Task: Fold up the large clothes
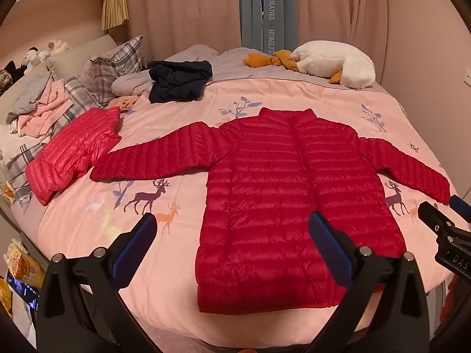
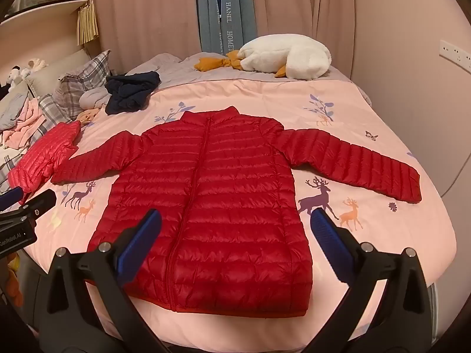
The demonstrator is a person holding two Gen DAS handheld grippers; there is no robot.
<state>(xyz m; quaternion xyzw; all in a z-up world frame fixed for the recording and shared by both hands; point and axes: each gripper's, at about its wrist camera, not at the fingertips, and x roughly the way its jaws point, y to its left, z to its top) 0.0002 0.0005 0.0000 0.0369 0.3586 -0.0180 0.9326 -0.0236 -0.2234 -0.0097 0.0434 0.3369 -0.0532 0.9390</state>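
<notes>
A red quilted puffer jacket (image 1: 279,194) lies flat and zipped on the pink bed cover (image 1: 164,135), front up, both sleeves spread out; it also shows in the right wrist view (image 2: 212,200). My left gripper (image 1: 232,235) is open and empty, held above the jacket's lower left part near the hem. My right gripper (image 2: 235,232) is open and empty above the jacket's lower right part. The right gripper's tip shows at the right edge of the left wrist view (image 1: 441,223). The left gripper's tip shows at the left edge of the right wrist view (image 2: 29,206).
A folded pink-red puffer jacket (image 1: 73,150) lies left of the spread sleeve. A dark navy garment (image 1: 179,81), plaid pillows (image 1: 114,67) and a pile of clothes (image 1: 38,103) lie at the back left. A white goose plush (image 1: 332,61) lies at the back. Curtains hang behind the bed.
</notes>
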